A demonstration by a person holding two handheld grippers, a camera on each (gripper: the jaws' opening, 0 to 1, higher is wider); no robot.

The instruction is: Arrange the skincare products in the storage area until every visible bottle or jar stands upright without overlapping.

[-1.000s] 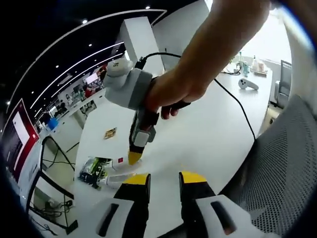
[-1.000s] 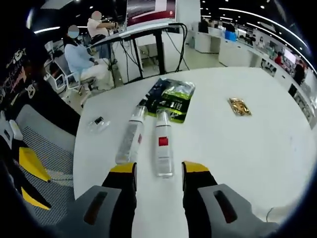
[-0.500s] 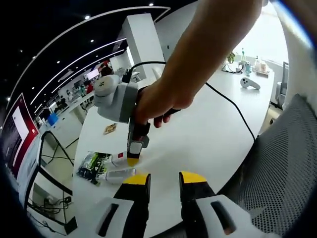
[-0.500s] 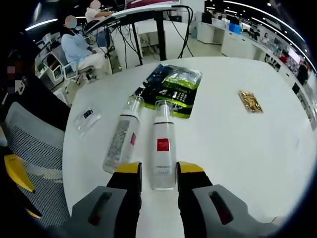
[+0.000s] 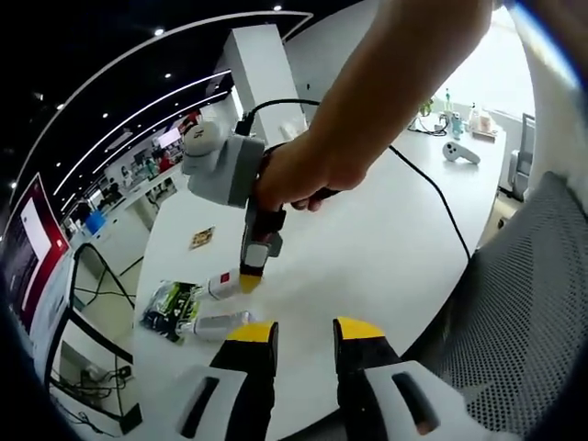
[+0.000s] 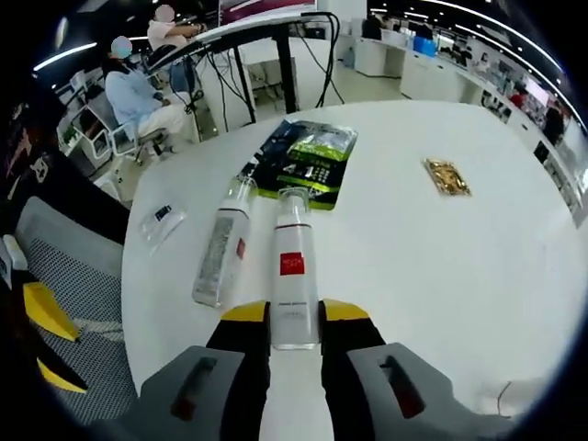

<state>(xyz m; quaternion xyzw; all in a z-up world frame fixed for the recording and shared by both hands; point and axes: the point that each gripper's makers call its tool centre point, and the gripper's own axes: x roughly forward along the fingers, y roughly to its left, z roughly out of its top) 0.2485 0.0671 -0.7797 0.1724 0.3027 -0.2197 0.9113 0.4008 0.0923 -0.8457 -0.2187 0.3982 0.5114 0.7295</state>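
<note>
Right hand-held gripper closing on a lying bottle; nothing stood up yet.

Right hand-held gripper (image 6: pixel 294 312) has its jaws clamped against the base end of the red-label bottle (image 6: pixel 292 266), which lies flat on the white table (image 6: pixel 459 266), cap pointing away toward the far edge. Second bottle (image 6: pixel 220 255) lies flat just beside it, on its left, not overlapping. Both caps end near the green-black pouch (image 6: pixel 308 158); a small clear sachet (image 6: pixel 162 220) sits near the table's left edge, and a gold packet (image 6: pixel 446 176) lies well apart to the right. So both bottles are left to upright. The person's hand (image 5: pixel 308 175) grips the right tool from above, angled steeply down at the table. Left hand-held gripper (image 5: pixel 303 335) hangs back off the near edge, jaws apart, holding nothing.
</note>
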